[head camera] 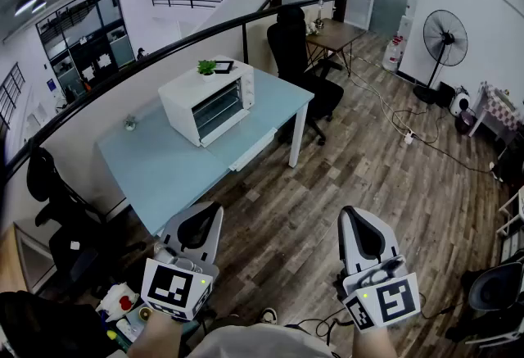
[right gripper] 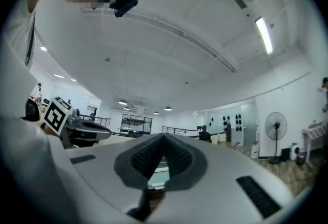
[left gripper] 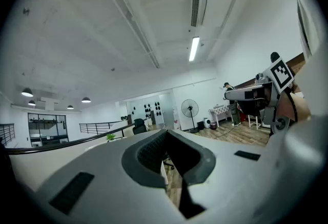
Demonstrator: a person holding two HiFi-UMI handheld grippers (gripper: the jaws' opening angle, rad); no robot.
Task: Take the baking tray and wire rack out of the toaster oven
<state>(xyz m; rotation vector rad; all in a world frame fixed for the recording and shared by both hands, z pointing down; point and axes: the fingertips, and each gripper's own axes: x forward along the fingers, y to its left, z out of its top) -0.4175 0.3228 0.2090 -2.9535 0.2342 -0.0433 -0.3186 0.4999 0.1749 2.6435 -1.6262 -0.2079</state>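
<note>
A white toaster oven (head camera: 209, 101) stands on a pale blue table (head camera: 168, 168), its glass door closed; the baking tray and wire rack are hidden inside. My left gripper (head camera: 194, 226) and right gripper (head camera: 365, 230) are held low in front of me, well short of the table, over the wooden floor. Both are shut with nothing between their jaws. In the left gripper view the left gripper (left gripper: 166, 141) points level across the room. In the right gripper view the right gripper (right gripper: 163, 146) tips slightly upward, and the left gripper (right gripper: 77, 128) shows at the left.
A small potted plant (head camera: 207, 66) and a dark frame (head camera: 223, 66) sit on the oven. Black office chairs (head camera: 299, 61) stand behind the table's right end, another chair (head camera: 57, 201) at the left. A standing fan (head camera: 443, 45) and cables (head camera: 409, 135) are at the right.
</note>
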